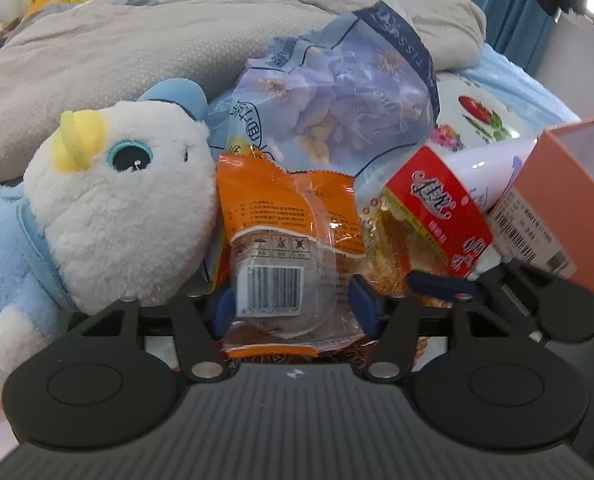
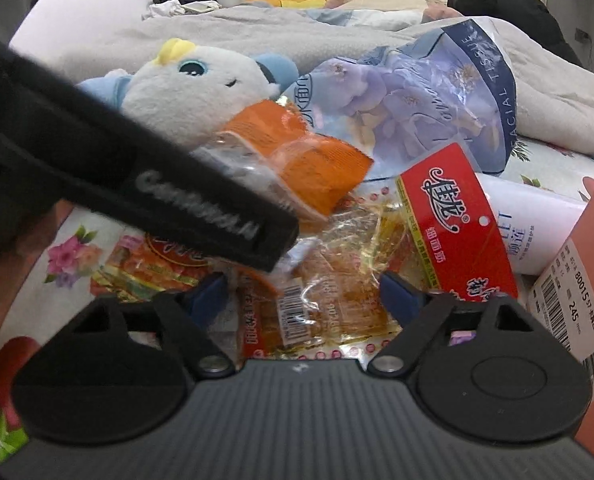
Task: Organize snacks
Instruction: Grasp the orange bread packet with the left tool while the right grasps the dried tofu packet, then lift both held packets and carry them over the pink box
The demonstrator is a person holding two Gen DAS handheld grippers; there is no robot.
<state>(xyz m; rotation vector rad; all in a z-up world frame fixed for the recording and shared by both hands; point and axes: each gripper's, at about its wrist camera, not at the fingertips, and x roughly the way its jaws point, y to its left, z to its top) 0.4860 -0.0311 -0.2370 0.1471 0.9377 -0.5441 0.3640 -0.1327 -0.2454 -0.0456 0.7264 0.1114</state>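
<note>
Orange snack packet (image 1: 285, 240) lies on the bed beside a plush toy (image 1: 109, 204), between the left gripper's (image 1: 293, 308) blue fingers (image 1: 362, 305), which touch its sides. The right gripper's (image 2: 309, 300) fingers (image 2: 401, 294) stand apart, straddling a clear yellow snack packet (image 2: 337, 288) without pressing it.

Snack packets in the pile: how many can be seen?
3: orange packet between the left gripper fingers; clear packet before the right gripper; red-labelled packet beside it. More may be buried.

Both tools tilt downward, side by side: the left tool (image 1: 293, 308) part-closed, the right tool (image 2: 303, 300) gaping.
</note>
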